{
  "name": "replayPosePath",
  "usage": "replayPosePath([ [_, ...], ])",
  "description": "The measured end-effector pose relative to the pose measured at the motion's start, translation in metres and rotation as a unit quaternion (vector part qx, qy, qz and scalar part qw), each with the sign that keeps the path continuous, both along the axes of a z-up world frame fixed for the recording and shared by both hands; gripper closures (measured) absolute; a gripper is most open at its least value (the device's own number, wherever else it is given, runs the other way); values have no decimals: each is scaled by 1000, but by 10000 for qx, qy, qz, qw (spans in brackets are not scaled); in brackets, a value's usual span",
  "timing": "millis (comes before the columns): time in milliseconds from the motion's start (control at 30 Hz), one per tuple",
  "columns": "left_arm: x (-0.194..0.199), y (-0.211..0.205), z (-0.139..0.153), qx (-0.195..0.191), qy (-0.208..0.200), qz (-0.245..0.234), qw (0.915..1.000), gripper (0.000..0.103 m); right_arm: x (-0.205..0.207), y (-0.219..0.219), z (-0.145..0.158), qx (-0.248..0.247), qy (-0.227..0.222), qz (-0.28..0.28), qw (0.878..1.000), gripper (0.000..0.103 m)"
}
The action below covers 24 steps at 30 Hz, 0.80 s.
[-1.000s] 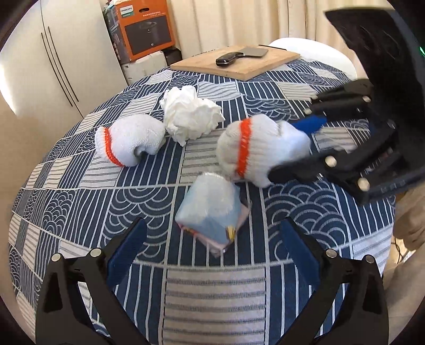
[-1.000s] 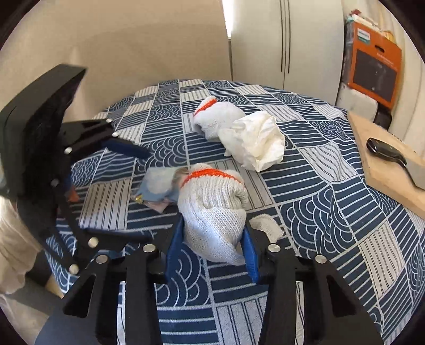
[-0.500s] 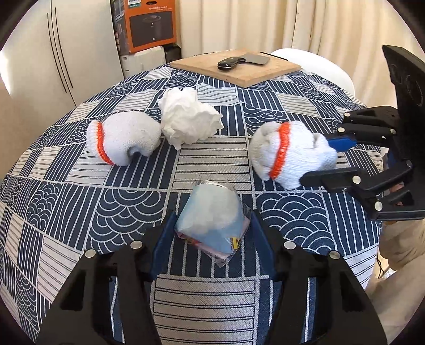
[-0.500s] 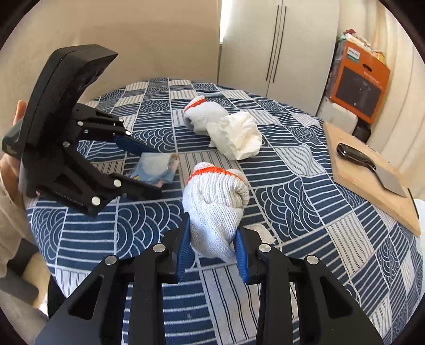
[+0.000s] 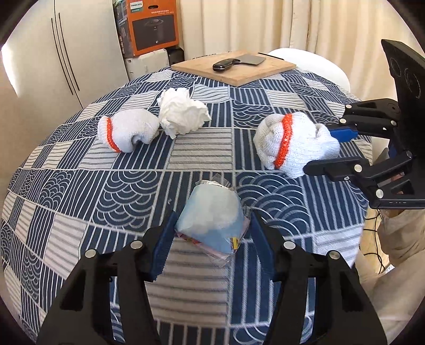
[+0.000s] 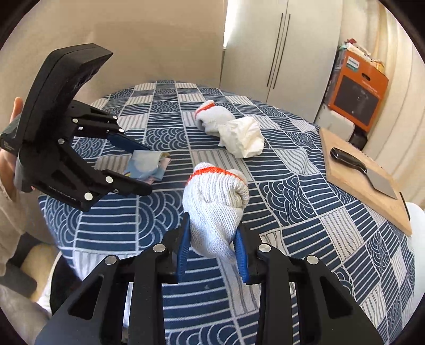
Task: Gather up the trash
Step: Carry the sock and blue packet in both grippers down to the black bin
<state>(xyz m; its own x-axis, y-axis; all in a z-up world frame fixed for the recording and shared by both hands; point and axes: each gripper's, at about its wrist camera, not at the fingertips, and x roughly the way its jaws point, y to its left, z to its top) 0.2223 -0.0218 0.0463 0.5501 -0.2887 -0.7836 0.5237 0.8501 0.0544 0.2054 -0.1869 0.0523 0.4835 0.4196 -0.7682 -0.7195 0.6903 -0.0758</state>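
Observation:
My left gripper is shut on a blue plastic wrapper at the near table edge; the wrapper also shows in the right wrist view, between the left gripper's pads. My right gripper is shut on a white knit glove with an orange cuff and holds it above the table; the glove also shows in the left wrist view, held by the right gripper. A second rolled glove and a crumpled white tissue lie on the patterned tablecloth.
A wooden cutting board with a cleaver lies at the table's far edge. An orange box and white cupboards stand behind. A white chair stands beyond the table.
My left gripper has closed from wide open onto the blue wrapper. My right gripper has lifted the glove and pulled it back, away from the wrapper.

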Motion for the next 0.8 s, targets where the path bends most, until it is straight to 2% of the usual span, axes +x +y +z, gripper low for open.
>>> replayPosePath([
  [800, -107, -9, 11, 71, -476, -12, 9988, 46, -95, -7, 20, -49, -359, 347, 9987, 75],
])
